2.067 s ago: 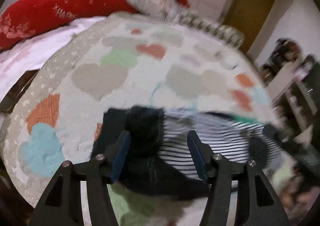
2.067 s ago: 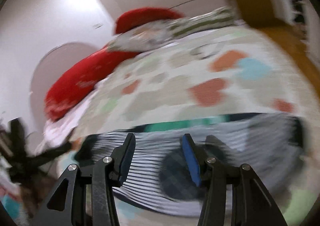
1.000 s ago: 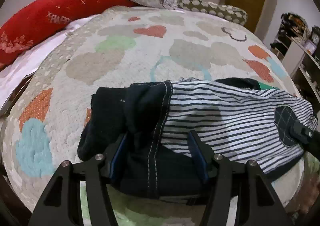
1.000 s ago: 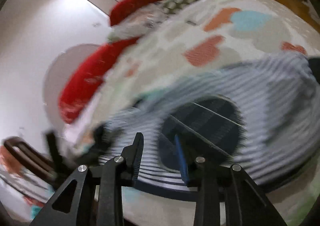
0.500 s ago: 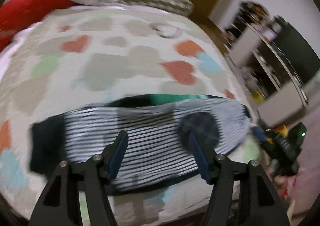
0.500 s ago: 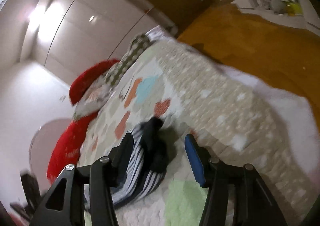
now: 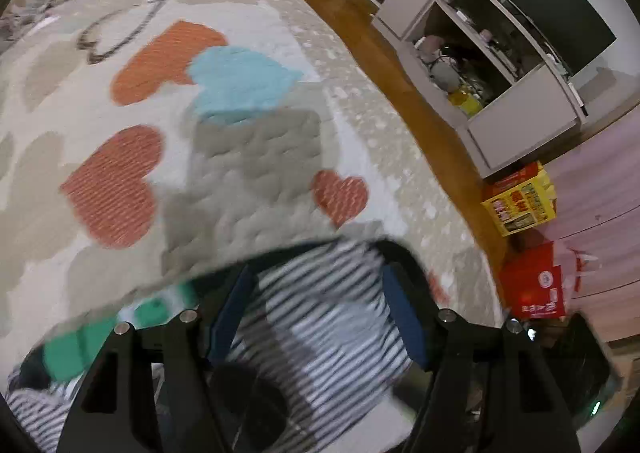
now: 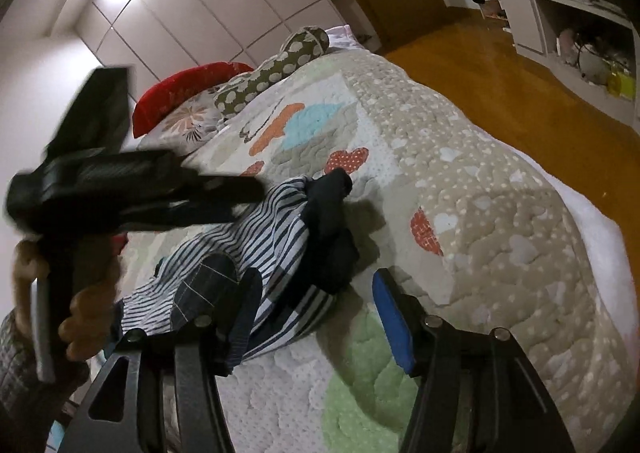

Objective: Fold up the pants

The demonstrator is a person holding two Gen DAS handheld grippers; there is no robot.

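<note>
pants [image 8: 256,253]: folded bundle, long axis along bed's [image 8: 500,213] near edge
left gripper [image 7: 316,313]: above pants, opening, empty
right gripper [image 8: 316,313]: nearer dark end, opening, empty

pants [image 8: 276,237]: showing navy and white stripes, with dark navy cuffs and a dark checked patch
quilt [image 7: 248,157]: displaying orange, red, light blue, green and grey hearts on cream, with a beige border dotted white along the bed's edge
pillow [image 8: 288,57]: wearing olive with pale spots
red cushion [image 8: 180,93]: glowing plain red with faint white marks
left gripper [image 7: 316,305]: showing black arms, blue pads
right gripper [image 8: 316,309]: showing black arms, blue pads
floor [image 8: 500,65]: looking warm brown wood
box [image 7: 520,205]: showing yellow and red print
</note>
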